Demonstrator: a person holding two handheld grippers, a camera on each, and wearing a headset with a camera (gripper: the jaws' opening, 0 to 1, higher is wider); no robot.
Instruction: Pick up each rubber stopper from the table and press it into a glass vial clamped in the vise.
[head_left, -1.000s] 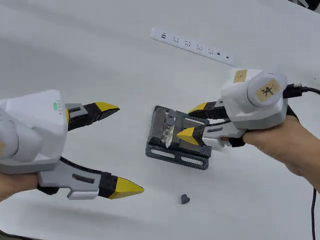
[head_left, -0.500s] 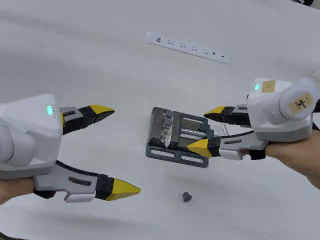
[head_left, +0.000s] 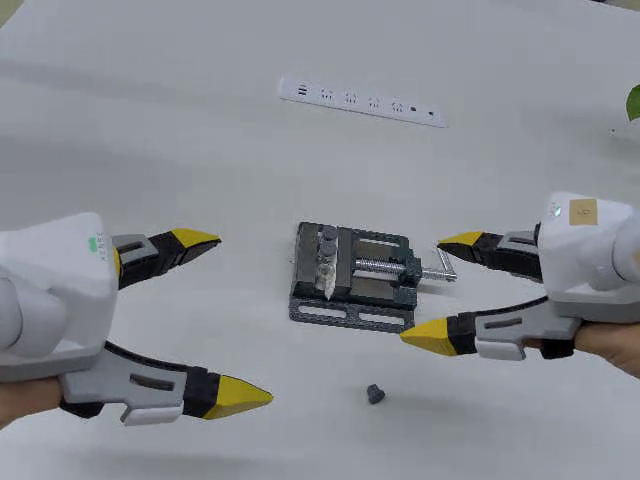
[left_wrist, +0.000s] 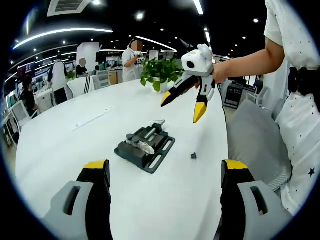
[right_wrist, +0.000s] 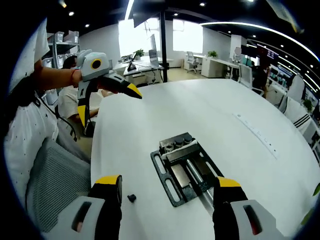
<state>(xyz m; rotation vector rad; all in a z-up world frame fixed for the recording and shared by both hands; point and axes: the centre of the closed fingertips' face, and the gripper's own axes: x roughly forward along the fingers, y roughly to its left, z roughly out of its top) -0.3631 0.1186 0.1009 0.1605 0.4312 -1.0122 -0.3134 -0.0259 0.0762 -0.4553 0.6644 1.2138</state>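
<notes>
Surface: white table (head_left: 200, 120), open office behind.
Progress: vise (head_left: 352, 275) clamps glass vials (head_left: 325, 276). Two seated stoppers (head_left: 327, 240) look pressed in. One loose rubber stopper (head_left: 374, 393) is left, likely the last.
Loose stopper place: on the table, between the two jaw pairs, nearer the right's lower jaw.
Left gripper (head_left: 240, 318): jaws wide apart, empty, hovering, aimed at vise.
Right gripper (head_left: 424, 290): jaws wide apart, empty, tips just beside vise's screw end.

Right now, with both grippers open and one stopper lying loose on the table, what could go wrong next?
1. The loose stopper is small and dark; the wide, pointed jaws of the right gripper could flick it away rather than pinch it.
2. The vials stand close together in the vise; pressing off-centre might tip or crack one.
</notes>
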